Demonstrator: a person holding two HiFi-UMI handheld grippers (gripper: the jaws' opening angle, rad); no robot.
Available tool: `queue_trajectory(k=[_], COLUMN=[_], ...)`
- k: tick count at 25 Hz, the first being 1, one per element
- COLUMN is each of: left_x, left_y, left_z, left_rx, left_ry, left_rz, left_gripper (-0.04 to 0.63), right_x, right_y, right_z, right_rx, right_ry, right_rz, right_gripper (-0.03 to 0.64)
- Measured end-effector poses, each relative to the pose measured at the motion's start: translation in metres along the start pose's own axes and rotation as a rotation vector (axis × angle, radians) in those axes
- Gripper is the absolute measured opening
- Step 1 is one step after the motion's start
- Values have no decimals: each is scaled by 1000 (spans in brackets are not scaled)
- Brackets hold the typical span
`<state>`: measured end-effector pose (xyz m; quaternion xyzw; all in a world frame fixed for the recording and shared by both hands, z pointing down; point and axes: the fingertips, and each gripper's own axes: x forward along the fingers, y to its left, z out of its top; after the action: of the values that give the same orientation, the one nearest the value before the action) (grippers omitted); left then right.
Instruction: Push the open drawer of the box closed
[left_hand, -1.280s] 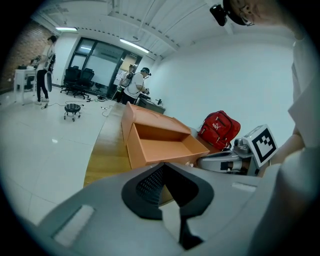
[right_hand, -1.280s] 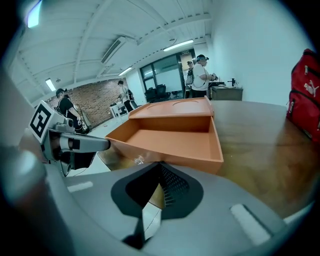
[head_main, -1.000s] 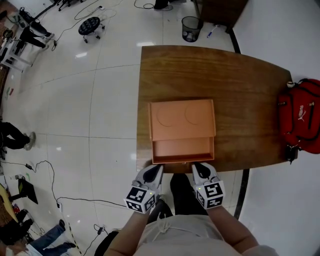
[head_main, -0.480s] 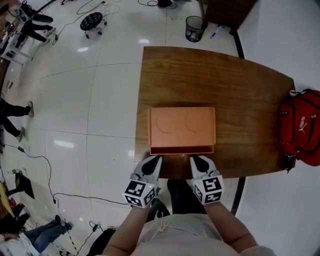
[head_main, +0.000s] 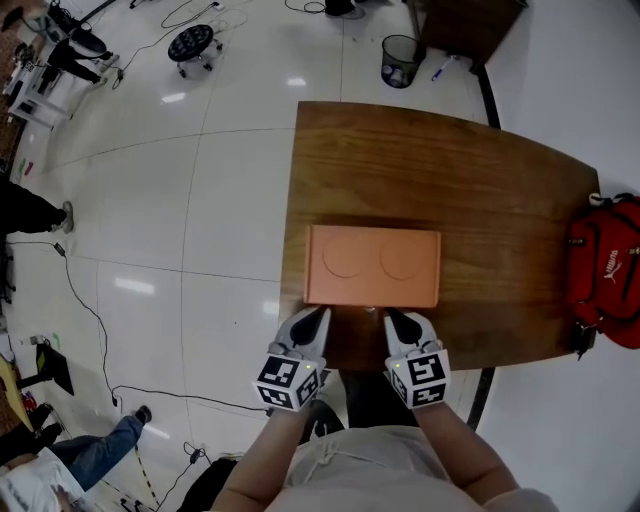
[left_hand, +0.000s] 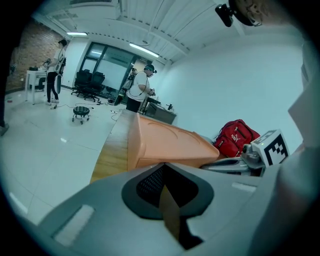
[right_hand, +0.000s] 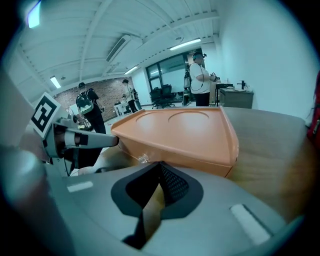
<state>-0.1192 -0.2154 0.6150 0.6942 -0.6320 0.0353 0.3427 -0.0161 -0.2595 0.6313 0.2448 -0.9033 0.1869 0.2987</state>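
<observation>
The orange box (head_main: 372, 265) lies on the wooden table (head_main: 450, 160) near its front edge, and its drawer front sits flush with the body. My left gripper (head_main: 320, 313) is shut, its tip at the left part of the drawer front. On the right part my right gripper (head_main: 391, 316) is also shut. In the left gripper view the box (left_hand: 170, 142) rises just beyond the shut left gripper (left_hand: 165, 167). The right gripper view has the box (right_hand: 185, 130) close ahead of the right gripper (right_hand: 160, 167). I cannot tell whether either tip touches the box.
A red bag (head_main: 608, 270) sits at the table's right edge. A black waste bin (head_main: 400, 47) and a wheeled stool (head_main: 190, 45) stand on the white floor beyond the table. Cables run over the floor at the left, where people stand.
The drawer stood pulled out toward me a second ago; it has slid into the box and is now shut. Both grippers moved forward with it.
</observation>
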Motion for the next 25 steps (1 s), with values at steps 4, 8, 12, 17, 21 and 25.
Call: queue_trajectory(k=[4,8,12,17,21,25], left_x=[0,-6,-21,-61,-108,-152], left_y=[3,-5,-24,-50,-80,-104], left_z=[3,5,13,42,74,91], left_rx=[-2,5,26,104,236,324], left_ry=[4,-7,-43,-135,-244,-332], left_rz=[-3,-23,-55,-93,-111,-134], left_gripper=[6,6,6,6,6,6], right_x=[2,-2,-17,-56,-105,-150], right_y=[3,4,12,36,61,81], right_z=[1,6,13,39,71,89], right_rx=[6,13,1,-36,-78,-100], right_ry=[0,-15,-50,-157,-300,-431], right_rz=[-3,-17,-31,-57,-76,-122], right_gripper=[3,3,4,3,3,3])
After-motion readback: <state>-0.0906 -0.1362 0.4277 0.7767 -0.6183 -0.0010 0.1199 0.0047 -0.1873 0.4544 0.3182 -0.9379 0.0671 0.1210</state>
